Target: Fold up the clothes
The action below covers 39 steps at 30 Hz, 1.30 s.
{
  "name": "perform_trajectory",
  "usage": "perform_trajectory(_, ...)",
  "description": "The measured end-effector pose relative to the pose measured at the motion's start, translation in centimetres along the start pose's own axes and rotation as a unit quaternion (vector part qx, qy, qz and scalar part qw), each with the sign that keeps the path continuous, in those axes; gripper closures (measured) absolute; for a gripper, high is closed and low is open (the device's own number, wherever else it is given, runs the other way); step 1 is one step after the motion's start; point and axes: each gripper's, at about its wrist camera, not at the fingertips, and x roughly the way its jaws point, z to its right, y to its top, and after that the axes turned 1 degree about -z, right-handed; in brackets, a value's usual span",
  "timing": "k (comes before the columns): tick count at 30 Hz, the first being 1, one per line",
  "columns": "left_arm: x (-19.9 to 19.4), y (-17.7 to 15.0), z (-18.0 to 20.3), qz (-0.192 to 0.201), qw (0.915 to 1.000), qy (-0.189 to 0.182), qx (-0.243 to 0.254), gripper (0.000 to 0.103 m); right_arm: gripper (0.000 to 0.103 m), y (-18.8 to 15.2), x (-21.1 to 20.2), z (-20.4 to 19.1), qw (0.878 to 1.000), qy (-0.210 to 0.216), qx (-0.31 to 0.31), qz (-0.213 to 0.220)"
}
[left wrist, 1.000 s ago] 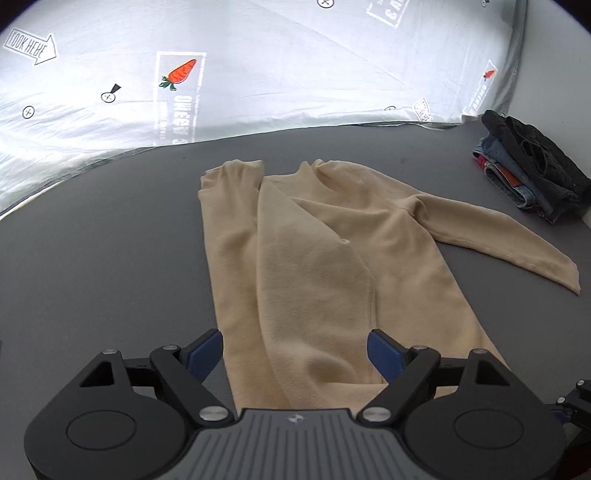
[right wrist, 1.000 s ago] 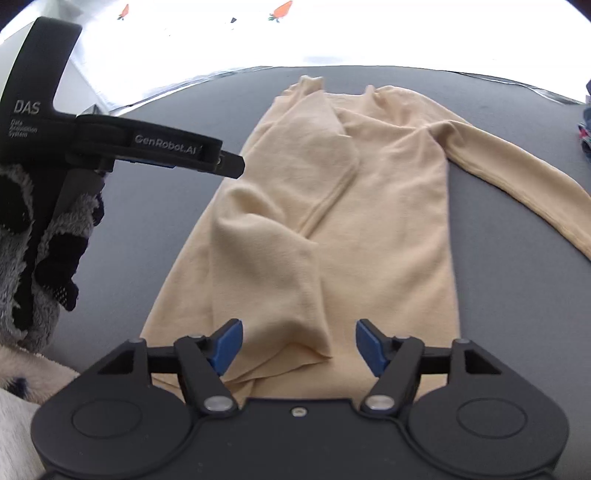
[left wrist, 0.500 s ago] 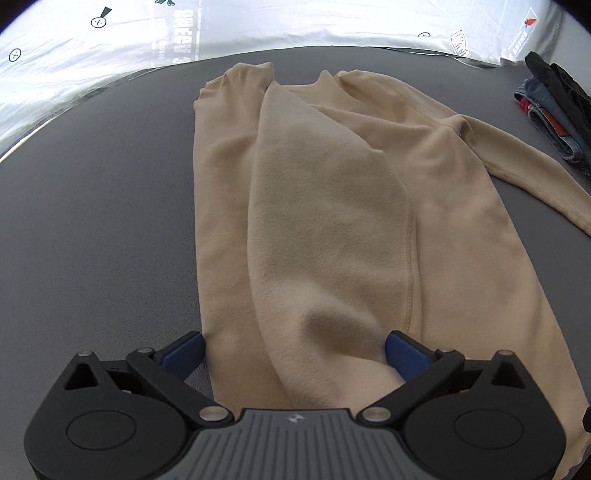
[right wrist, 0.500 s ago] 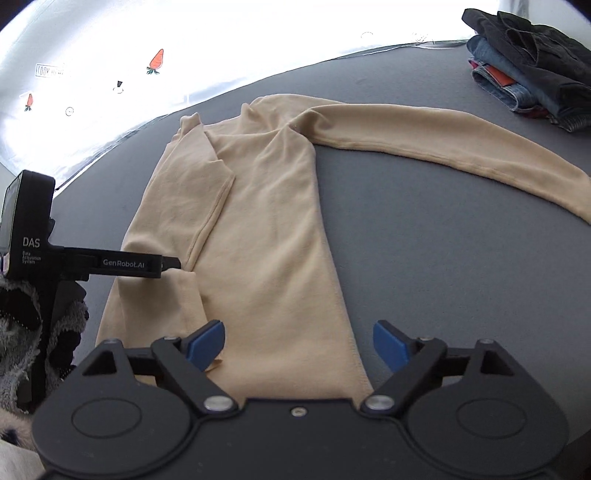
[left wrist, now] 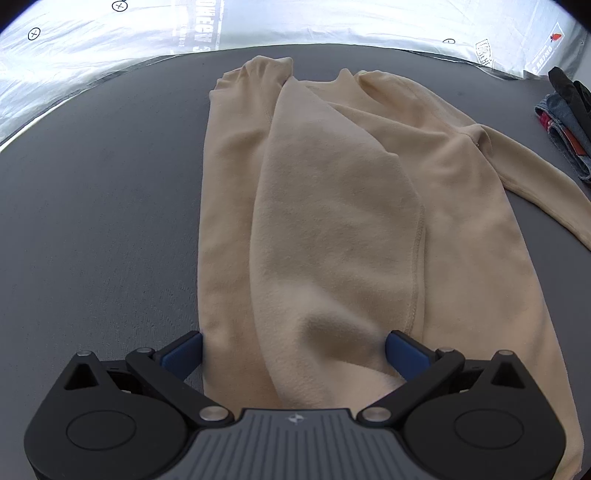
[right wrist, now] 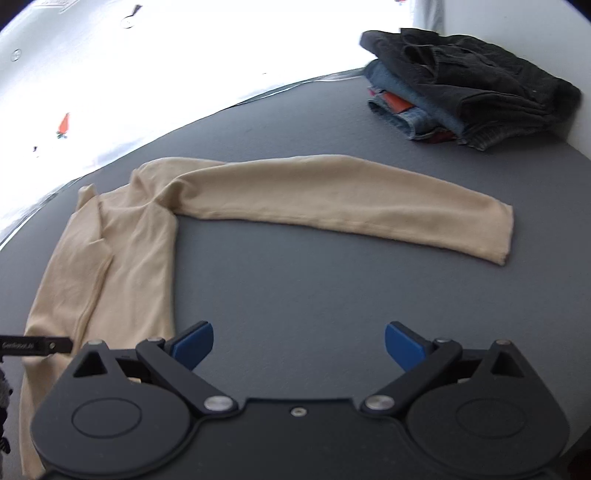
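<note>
Sweater [left wrist: 332,221] flat, both claws spread; stack [right wrist: 465,92] maybe jeans.

My right gripper [right wrist: 299,341] has swung off the sweater [right wrist: 103,258] toward its outstretched sleeve [right wrist: 351,206]; my left gripper [left wrist: 294,350] lowered closer.

I read the sweater [left wrist: 332,221] as soft beige knit cloth, matt, with a fuzzy fleece-like nap on its folded-over panel and a smoother weave on the extended sleeve [right wrist: 351,199]. The table [right wrist: 332,295] is a dark grey matt surface with a fine grain. Both the left gripper [left wrist: 293,349] and the right gripper [right wrist: 299,341] show matt black plastic bodies, blue smooth pads [right wrist: 402,347] and bright metal pivot screws. The stacked clothes [right wrist: 465,96] look like denim and dark heavy cloth. The backdrop sheet [left wrist: 332,22] is pale, creased, slightly sheeny fabric
</note>
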Motion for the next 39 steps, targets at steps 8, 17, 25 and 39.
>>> perform_trajectory(8,-0.2,-0.6,0.3,0.005,0.9996,0.012,-0.024,0.000,0.007,2.7,2.6,8.8,0.991,-0.082,0.107,0.023)
perform_trajectory(17,0.3,1.0,0.2,-0.046,0.9986,0.009,-0.022,0.000,0.028,4.6,5.3,13.3,0.982,-0.104,0.152,0.048)
perform_trajectory(25,0.5,1.2,0.2,-0.052,0.9984,0.006,-0.020,0.000,0.079,5.4,6.3,11.0,0.987,-0.128,0.079,0.056)
perform_trajectory(39,0.8,1.8,-0.1,-0.063,0.9979,-0.002,-0.014,0.000,0.096,8.0,4.4,4.3,0.991,-0.065,0.046,0.108)
